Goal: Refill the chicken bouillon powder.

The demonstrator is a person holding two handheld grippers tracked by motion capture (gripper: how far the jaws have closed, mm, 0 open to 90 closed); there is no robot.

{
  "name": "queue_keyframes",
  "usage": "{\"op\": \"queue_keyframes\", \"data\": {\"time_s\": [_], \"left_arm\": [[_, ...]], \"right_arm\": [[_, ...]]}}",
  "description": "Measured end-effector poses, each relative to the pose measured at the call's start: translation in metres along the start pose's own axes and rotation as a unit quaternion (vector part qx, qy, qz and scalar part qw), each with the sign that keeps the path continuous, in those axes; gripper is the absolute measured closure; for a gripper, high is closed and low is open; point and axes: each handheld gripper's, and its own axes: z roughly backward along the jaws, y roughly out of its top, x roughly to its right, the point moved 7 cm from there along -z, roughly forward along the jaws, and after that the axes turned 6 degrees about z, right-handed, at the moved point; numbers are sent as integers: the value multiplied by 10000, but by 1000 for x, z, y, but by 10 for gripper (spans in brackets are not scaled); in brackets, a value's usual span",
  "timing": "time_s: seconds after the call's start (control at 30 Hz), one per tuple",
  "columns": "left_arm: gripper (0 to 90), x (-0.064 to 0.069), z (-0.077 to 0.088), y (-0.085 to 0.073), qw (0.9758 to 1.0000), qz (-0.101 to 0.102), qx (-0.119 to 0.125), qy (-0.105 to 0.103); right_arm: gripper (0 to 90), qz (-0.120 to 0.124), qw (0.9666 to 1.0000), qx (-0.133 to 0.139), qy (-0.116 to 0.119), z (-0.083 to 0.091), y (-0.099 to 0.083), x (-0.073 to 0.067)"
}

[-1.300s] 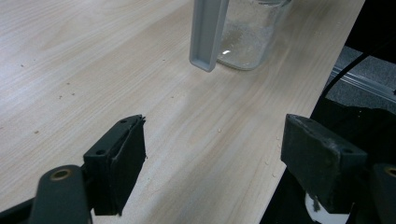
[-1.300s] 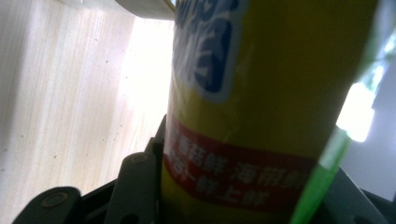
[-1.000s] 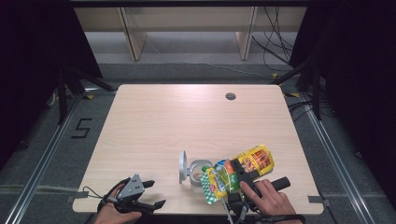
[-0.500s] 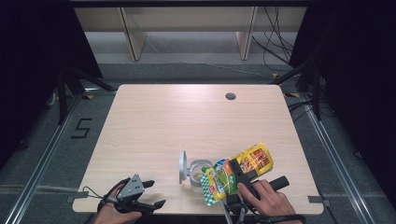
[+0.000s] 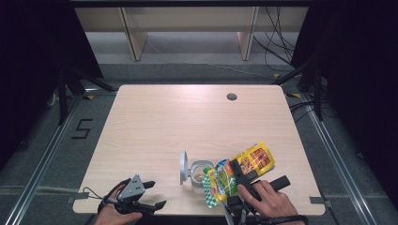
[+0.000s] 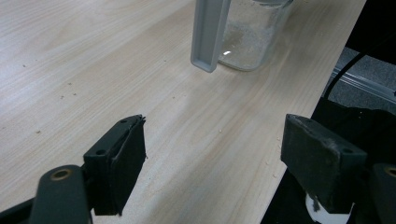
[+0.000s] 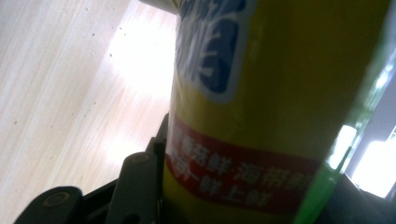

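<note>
From above, the right gripper (image 5: 233,180) clasped a yellow snack bag (image 5: 237,171), tilted over the open jar (image 5: 199,172) near the table's (image 5: 187,122) front edge, while the left gripper (image 5: 152,194) rested at the front-left corner. Its own view showed jaws spread wide, empty, the jar (image 6: 254,35) ahead. The right gripper view showed the bag (image 7: 275,107) pressed between its jaws. Nothing had shifted since earlier.

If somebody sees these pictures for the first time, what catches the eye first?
The bright yellow snack bag at the table's near right edge, gripped in the right claw and tilted over a clear jar. The jar's grey lid stands open beside it. The left claw waits open at the near left edge.
</note>
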Motion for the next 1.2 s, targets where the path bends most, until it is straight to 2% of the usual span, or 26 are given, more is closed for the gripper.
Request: {"op": "queue_keyframes", "data": {"time_s": [0.03,0.07,0.13,0.27,0.3,0.33,0.4,0.43,0.47,0.5,0.6,0.63,0.67,0.7,1.03,1.07,1.1,1.13,1.2], "left_arm": [[215,0,0,0,10000,-1,3,2],[215,0,0,0,10000,2,6,1],[215,0,0,0,10000,7,7,0],[215,0,0,0,10000,14,-6,-26],[215,0,0,0,10000,5,1,-2],[215,0,0,0,10000,5,0,0],[215,1,0,0,10000,18,14,-17],[215,0,0,0,10000,7,-24,-44],[215,0,0,0,10000,12,-16,-42],[215,0,0,0,10000,9,-30,-43],[215,1,0,0,10000,21,7,-22],[215,1,0,0,10000,20,9,-20],[215,0,0,0,10000,5,-1,-7],[215,1,0,0,10000,12,5,-20],[215,0,0,0,10000,12,-22,-49],[215,0,0,0,10000,9,-49,-32],[215,0,1,0,10000,0,-59,-28],[215,0,0,0,10000,19,-40,-48],[215,0,0,0,10000,15,-36,-47]], "right_arm": [[586,67,10000,28,-30,0,1,1],[586,311,9995,-1,-31,0,0,4],[586,242,9997,-7,-52,0,0,4],[586,265,9996,-31,-29,1,0,3],[586,351,9994,-45,-17,0,0,4],[586,304,9995,-25,-65,0,1,3],[586,393,9992,-48,-56,0,1,4],[586,645,9979,7,-81,-1,1,8],[586,462,9989,24,-88,-1,2,5],[586,634,9979,-5,-90,-1,2,8],[586,691,9976,-2,-101,-1,2,9],[586,546,9985,-32,-80,-1,3,8],[586,565,9983,-21,-105,-1,3,8],[586,734,9972,21,-115,-2,4,11],[588,771,9970,33,-95,-4,4,10],[588,604,9981,35,-86,-4,3,7],[588,899,9959,51,-101,-4,4,12],[588,924,9956,61,-104,-4,4,13],[588,771,9970,33,-85,-3,3,10]]}}
